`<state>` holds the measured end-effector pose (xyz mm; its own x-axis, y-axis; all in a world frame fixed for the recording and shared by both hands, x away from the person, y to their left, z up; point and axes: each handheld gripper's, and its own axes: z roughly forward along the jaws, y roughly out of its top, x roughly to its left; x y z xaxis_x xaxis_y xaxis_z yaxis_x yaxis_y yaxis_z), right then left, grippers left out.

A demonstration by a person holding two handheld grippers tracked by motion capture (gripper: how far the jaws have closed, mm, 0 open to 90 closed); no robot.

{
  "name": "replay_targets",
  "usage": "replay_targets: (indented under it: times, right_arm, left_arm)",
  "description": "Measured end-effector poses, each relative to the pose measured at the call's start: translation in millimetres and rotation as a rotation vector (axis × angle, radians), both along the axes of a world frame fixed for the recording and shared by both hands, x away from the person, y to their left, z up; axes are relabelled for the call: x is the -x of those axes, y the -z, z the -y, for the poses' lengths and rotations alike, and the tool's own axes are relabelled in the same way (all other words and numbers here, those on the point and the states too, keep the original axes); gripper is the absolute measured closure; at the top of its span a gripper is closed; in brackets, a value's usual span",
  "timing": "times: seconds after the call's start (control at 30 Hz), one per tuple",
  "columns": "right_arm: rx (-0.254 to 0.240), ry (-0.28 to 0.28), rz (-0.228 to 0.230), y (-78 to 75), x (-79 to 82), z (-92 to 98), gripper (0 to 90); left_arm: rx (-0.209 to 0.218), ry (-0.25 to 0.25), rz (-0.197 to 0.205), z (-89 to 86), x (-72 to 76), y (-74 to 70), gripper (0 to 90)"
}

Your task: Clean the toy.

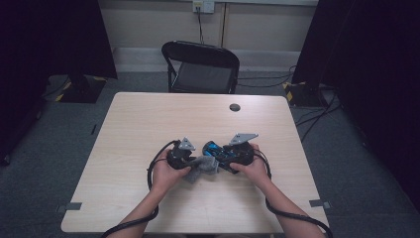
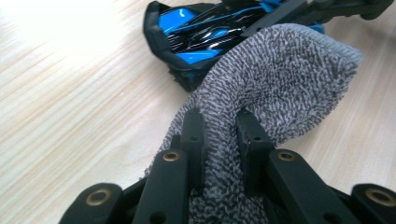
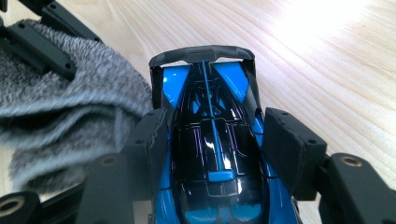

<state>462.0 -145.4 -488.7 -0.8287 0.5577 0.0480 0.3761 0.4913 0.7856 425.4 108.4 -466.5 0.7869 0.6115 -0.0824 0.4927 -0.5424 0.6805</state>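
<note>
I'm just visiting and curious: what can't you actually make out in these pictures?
- Toy car: front end cut off by the right gripper view's bottom edge; wheels hidden under its body.
- Grey cloth: lower part hidden behind the left gripper jaws.
- High view: car too small for detail.

You find no readable text, label, brand, number or sign: none on toy car (image 3: 215, 140), none on grey cloth (image 2: 280, 79), none on table (image 1: 148, 119), none on grippers.
</note>
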Motion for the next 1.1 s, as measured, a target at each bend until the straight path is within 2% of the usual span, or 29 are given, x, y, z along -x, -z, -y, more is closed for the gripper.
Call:
replay_targets:
  times: [0.3,1.1]
  right_arm:
    - [0.0,0.0,0.0,0.1,0.0,0.0,41.4]
    - [-0.002,0.0,0.001,0.3,0.0,0.1,41.4]
  left_arm:
    - [0.007,-0.031,-0.008,-8.7,-5.4,-0.8,75.9]
    - [0.012,-0.107,0.0,-31.2,-14.4,-1.5,75.9]
